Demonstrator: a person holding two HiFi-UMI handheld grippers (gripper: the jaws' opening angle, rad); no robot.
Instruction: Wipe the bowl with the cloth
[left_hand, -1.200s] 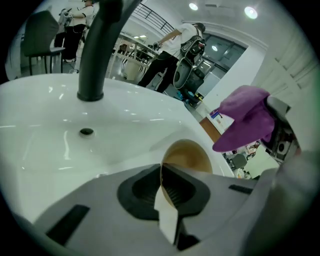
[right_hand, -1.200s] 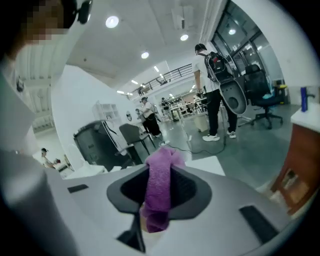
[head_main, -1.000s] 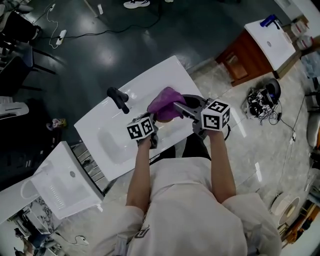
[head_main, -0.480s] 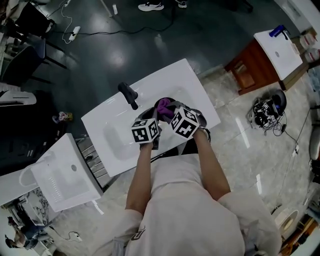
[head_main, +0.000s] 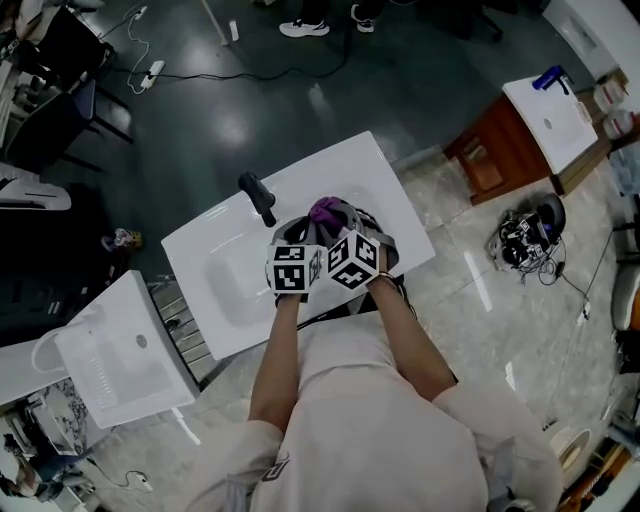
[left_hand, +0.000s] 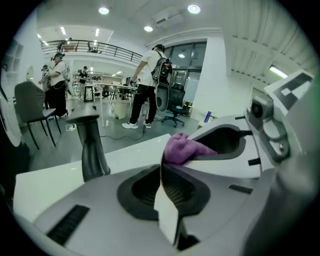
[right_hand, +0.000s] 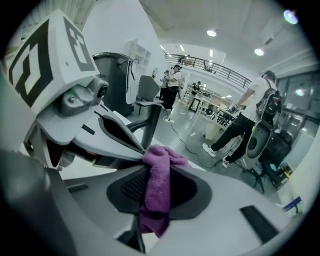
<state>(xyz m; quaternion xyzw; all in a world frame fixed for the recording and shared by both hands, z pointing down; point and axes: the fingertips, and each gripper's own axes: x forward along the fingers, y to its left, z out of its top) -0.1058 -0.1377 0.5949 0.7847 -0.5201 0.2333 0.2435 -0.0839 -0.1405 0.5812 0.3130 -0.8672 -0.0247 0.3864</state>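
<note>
A dark grey bowl (head_main: 374, 236) is held over the white sink counter (head_main: 390, 195), mostly hidden under my two marker cubes. A purple cloth (head_main: 325, 211) bunches at the bowl's far side. My right gripper (head_main: 336, 232) is shut on the cloth (right_hand: 157, 182), which hangs down between its pads. My left gripper (head_main: 300, 240) is shut on a thin pale edge (left_hand: 167, 212), which looks like the bowl's rim. In the left gripper view the right gripper (left_hand: 207, 150) presses the cloth (left_hand: 182, 148) just ahead of my left gripper (left_hand: 162, 185).
A black faucet (head_main: 258, 197) stands at the counter's back, left of the bowl, with the basin (head_main: 225, 285) below it. A second white sink (head_main: 120, 365) lies at the left. A wooden cabinet (head_main: 500, 140) and cables (head_main: 525, 235) are at the right. People (left_hand: 147, 85) stand far off.
My right gripper has carried the cloth leftward from the bowl's right side. Its cube now sits right beside the left one. The left gripper has barely moved.
</note>
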